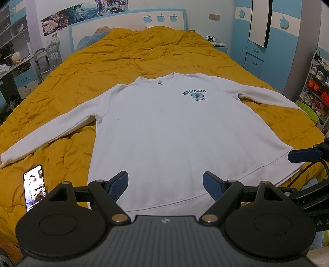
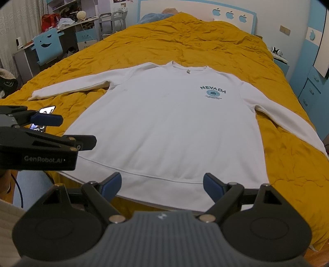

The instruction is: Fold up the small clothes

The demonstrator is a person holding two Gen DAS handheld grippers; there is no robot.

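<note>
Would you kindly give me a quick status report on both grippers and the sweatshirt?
Left gripper open, right gripper open, both empty. White sweatshirt flat on yellow quilt, sleeves spread, unfolded. Phone beside hem, left side.

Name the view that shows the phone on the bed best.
The left wrist view: the phone lies on the yellow quilt, its lit screen mostly visible. In the right wrist view the left gripper covers the phone's middle.

Both wrist cameras sit low at the foot of the bed (image 1: 127, 61), facing the headboard (image 2: 234, 14). The left view stands left of the right; both share the spread sweatshirt (image 1: 164, 127) and the phone (image 2: 44, 117).
</note>
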